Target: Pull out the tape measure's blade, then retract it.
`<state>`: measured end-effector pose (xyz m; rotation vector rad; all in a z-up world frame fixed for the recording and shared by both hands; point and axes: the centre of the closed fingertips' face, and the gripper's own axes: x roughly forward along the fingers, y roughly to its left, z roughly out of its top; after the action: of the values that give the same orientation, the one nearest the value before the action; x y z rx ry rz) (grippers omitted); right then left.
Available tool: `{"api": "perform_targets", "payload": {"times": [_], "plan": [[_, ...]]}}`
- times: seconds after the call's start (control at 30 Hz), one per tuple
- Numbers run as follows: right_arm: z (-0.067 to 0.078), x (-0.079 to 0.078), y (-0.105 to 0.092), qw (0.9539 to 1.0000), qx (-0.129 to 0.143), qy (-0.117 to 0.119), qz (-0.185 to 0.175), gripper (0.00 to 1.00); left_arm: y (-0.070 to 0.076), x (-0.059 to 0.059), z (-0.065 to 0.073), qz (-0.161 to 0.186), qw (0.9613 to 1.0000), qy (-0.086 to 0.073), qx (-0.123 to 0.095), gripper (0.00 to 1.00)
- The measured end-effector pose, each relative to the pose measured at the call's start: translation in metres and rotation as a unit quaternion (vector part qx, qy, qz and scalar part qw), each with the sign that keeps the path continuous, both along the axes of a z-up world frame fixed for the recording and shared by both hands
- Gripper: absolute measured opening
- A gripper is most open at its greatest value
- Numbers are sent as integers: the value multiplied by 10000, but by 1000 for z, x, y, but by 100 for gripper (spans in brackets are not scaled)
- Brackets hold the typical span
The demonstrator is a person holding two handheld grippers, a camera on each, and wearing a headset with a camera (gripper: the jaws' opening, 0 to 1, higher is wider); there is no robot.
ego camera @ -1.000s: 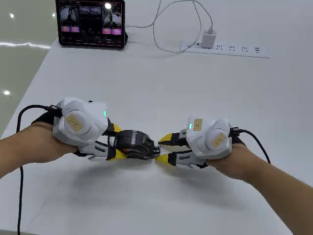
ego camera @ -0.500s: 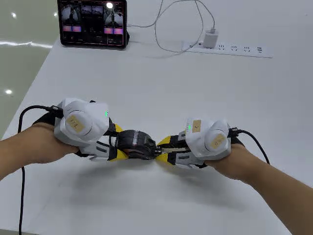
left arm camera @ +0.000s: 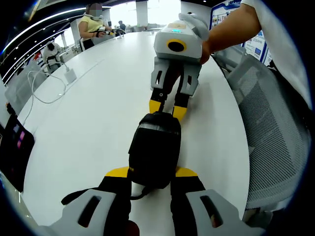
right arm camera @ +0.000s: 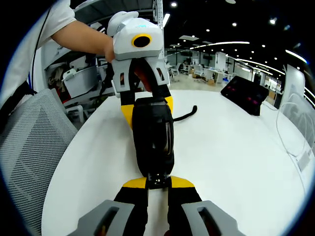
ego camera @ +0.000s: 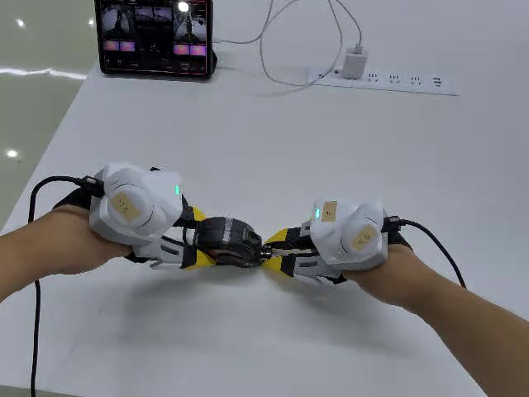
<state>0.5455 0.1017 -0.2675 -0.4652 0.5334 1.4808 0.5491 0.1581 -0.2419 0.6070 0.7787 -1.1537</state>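
Jaws of the left gripper (ego camera: 202, 240) clamp the one tape measure (ego camera: 231, 241); those of the right gripper (ego camera: 275, 251) pinch its blade tip (right arm camera: 157, 180). The white table (ego camera: 331, 149) lies open beyond, with its edge near on the left

A white table (ego camera: 347, 157) is backed by a tablet (ego camera: 154, 37) and a power strip (ego camera: 388, 81) at its far edge. A glossy floor (ego camera: 33, 91) is seen to its left, a mesh chair (left arm camera: 268, 113) is placed beside it, and strip lights (right arm camera: 231, 44) are lit overhead.
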Motion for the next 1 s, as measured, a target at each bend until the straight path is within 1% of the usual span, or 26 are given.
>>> {"api": "perform_targets", "payload": {"times": [0.07,0.33,0.5,0.57,0.6,0.67,0.77,0.87,1.0], "plan": [[0,0,0,10000,-27,-37,-1,10,0,0,0,-12,10000,3,-6,25],[0,0,-1,10000,-45,-59,-31,10,0,0,0,-77,10000,-12,24,25],[0,0,-2,9999,-66,-96,12,9,0,0,0,-67,10000,7,43,25],[0,0,-3,10000,-54,-72,31,9,0,-1,-1,-136,9998,-58,105,25],[0,0,-4,10000,-44,-45,35,9,1,-1,-1,-124,9998,-49,116,25],[1,1,-5,10000,-40,-21,-1,9,1,0,-1,-85,9999,-13,93,25],[1,0,-4,9999,-87,-99,58,9,1,0,-1,-81,9999,-7,68,25],[2,0,-5,9999,-86,-87,62,9,1,0,-1,-83,9999,-3,62,25],[3,1,-15,9999,-81,-62,1,9,1,0,0,-59,10000,2,32,25]]}}
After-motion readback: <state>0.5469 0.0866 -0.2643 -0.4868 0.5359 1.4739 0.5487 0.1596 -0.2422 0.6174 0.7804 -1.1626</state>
